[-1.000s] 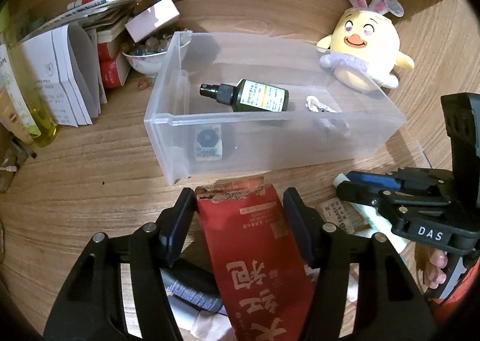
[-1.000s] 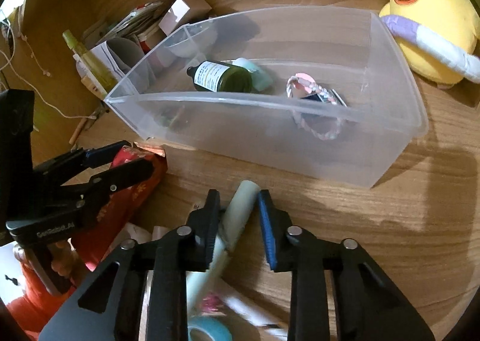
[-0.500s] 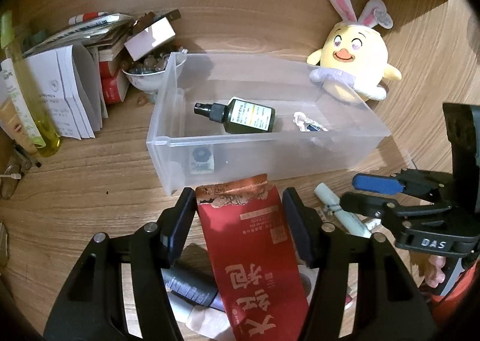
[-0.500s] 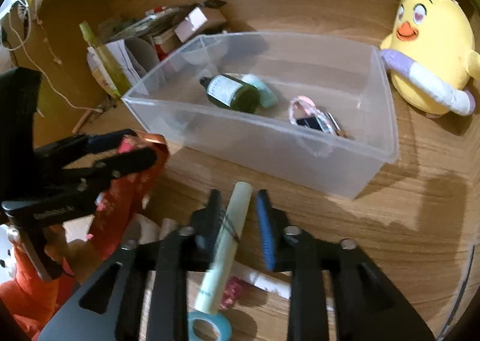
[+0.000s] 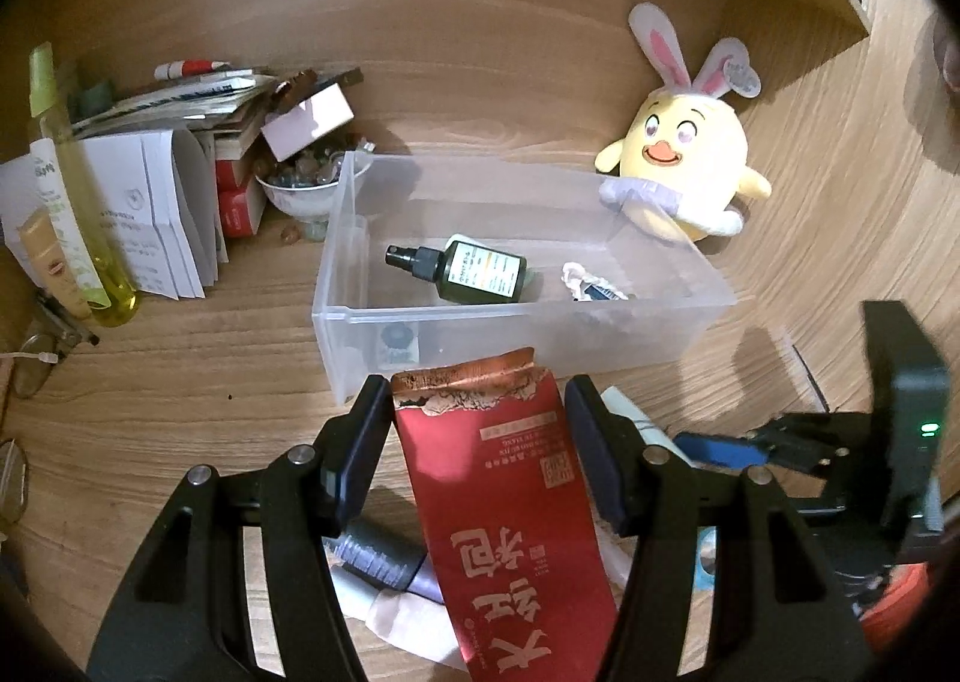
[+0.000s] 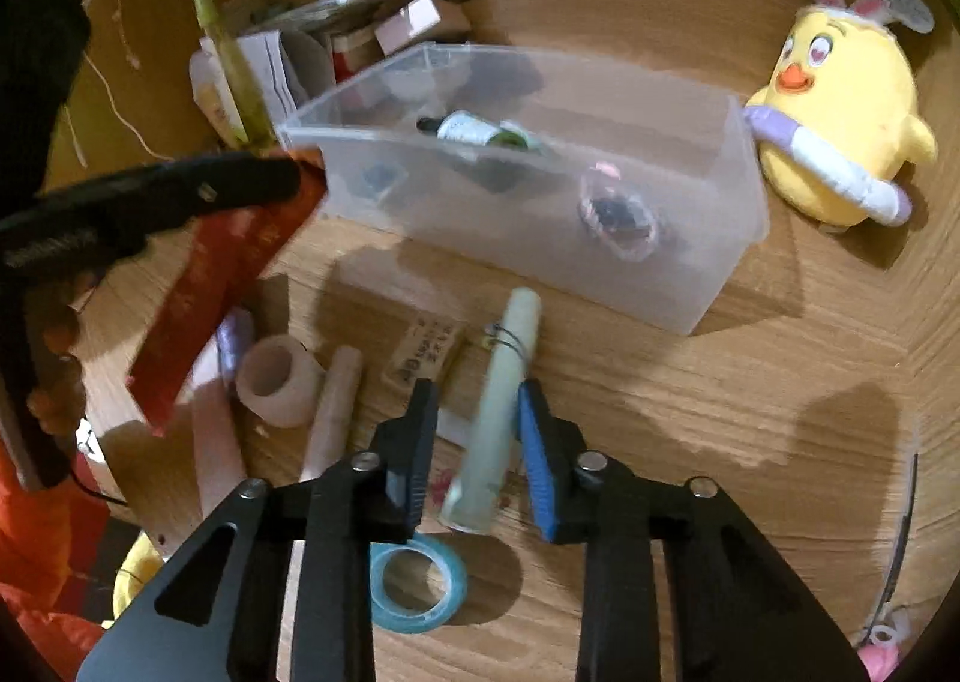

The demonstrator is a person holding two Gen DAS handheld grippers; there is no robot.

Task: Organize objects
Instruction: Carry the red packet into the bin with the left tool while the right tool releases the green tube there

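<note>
Left wrist view: left gripper (image 5: 474,430) clamped on a red packet (image 5: 510,508), held above the wooden desk (image 5: 180,382) just before a clear plastic bin (image 5: 372,286). Bin holds a dark spray bottle (image 5: 474,277); items at its right end indistinct. Plush chick (image 5: 690,165) touches the bin's far corner; papers (image 5: 150,214) left.

Right wrist view: right gripper (image 6: 477,454), jaws just closing, straddles a pale green tube (image 6: 498,412); contact unclear through blur. Blue tape roll (image 6: 417,586) partly hidden beneath the fingers.

Translucent smooth plastic bin (image 5: 360,334); matt wood-grain table (image 5: 180,370); glossy red packet (image 5: 510,502); fuzzy cloth chick (image 5: 690,165)
</note>
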